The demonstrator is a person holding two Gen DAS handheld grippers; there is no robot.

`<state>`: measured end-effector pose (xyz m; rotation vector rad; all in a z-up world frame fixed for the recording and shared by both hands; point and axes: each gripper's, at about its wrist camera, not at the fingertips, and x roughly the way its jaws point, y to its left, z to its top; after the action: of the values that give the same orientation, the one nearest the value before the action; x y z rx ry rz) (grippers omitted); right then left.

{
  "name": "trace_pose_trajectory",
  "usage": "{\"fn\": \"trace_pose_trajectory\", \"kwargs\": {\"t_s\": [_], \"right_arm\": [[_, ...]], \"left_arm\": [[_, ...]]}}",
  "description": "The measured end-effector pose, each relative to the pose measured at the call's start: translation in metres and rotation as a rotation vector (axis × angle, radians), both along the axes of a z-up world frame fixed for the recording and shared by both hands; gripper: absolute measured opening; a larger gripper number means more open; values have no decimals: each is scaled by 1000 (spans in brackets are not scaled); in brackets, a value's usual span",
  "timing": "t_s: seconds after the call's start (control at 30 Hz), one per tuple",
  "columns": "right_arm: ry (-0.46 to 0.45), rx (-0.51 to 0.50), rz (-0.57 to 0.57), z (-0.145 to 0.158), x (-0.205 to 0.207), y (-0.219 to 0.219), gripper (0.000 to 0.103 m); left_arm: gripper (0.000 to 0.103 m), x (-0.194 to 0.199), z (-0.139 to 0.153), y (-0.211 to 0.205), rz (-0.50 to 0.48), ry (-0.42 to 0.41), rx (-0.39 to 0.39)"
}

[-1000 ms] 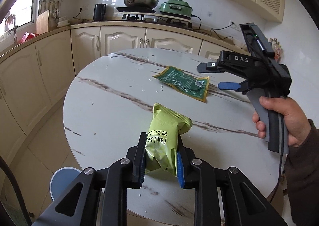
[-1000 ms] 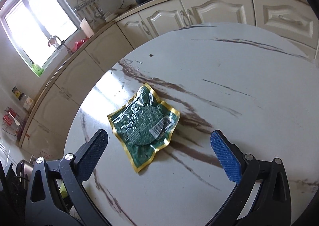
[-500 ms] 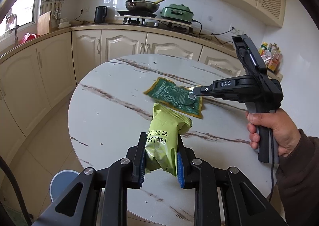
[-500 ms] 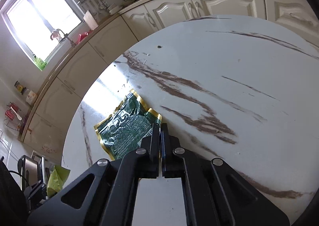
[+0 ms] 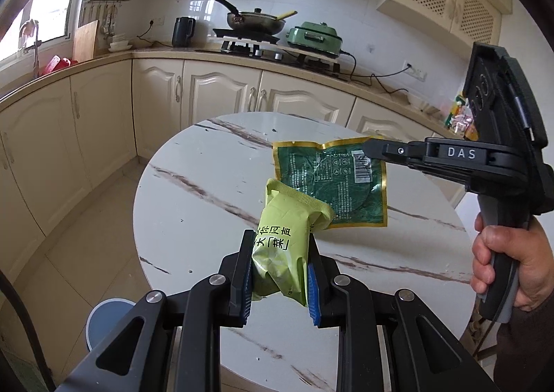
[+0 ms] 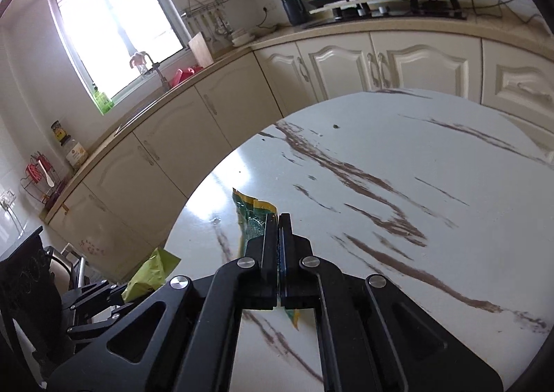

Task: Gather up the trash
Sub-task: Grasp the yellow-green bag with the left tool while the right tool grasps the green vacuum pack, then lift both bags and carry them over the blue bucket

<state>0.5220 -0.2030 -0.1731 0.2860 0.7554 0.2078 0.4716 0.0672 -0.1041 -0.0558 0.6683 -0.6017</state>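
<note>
My left gripper [image 5: 278,274] is clamped on a light green snack wrapper [image 5: 284,239], blue pads pressed into its crumpled lower half, the crimped top end standing up above the fingers. My right gripper [image 6: 279,219] has its fingers pinched together on a corner of the dark green foil packet [image 5: 332,180] with the gold border; from the left wrist view the packet hangs off those fingertips beside the barcode, lifted clear of the table, its face turned toward me. My hand [image 5: 505,270] wraps the right gripper's grey handle at the edge of that view. In the right wrist view I only see a crumpled strip of the packet [image 6: 252,215] beside the fingers, so I can't judge how deep the bite goes. Below both is the round white marble-look table [image 5: 194,191], and a pale blue bin [image 5: 107,319] stands on the floor just off its near edge. Cream cabinets [image 5: 214,94] curve round behind.
</note>
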Motion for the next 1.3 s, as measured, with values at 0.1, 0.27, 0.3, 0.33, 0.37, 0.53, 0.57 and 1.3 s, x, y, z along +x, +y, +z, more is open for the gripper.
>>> {"fn": "trace_pose_trajectory", "kwargs": {"t_s": [0.1,0.27,0.3,0.33,0.37,0.53,0.57,1.3], "right_arm": [[-35,-24,43,17,-9,26,2],[-66,-36,132,35,-13,80,2],[-73,-33,153,36,-13,93,2],[-70,-33,178,37,-12,106,2],[-72,-33,200,37,-11,122,2],[-64,-46,327,23,2,208,2],[-59,-44,346,16,5,224,2],[410,-158,473,-296,150,395,3]], "left_arm": [[21,-7,5,10,22,-14,-7],[21,-14,10,36,78,-28,-19],[21,-17,11,45,93,-30,-24],[21,-19,11,56,113,-33,-26],[21,-22,11,65,128,-34,-25],[21,-28,-2,131,245,-18,-7],[21,-29,-9,146,270,-6,7],[24,100,-262,269,459,521,85]]}}
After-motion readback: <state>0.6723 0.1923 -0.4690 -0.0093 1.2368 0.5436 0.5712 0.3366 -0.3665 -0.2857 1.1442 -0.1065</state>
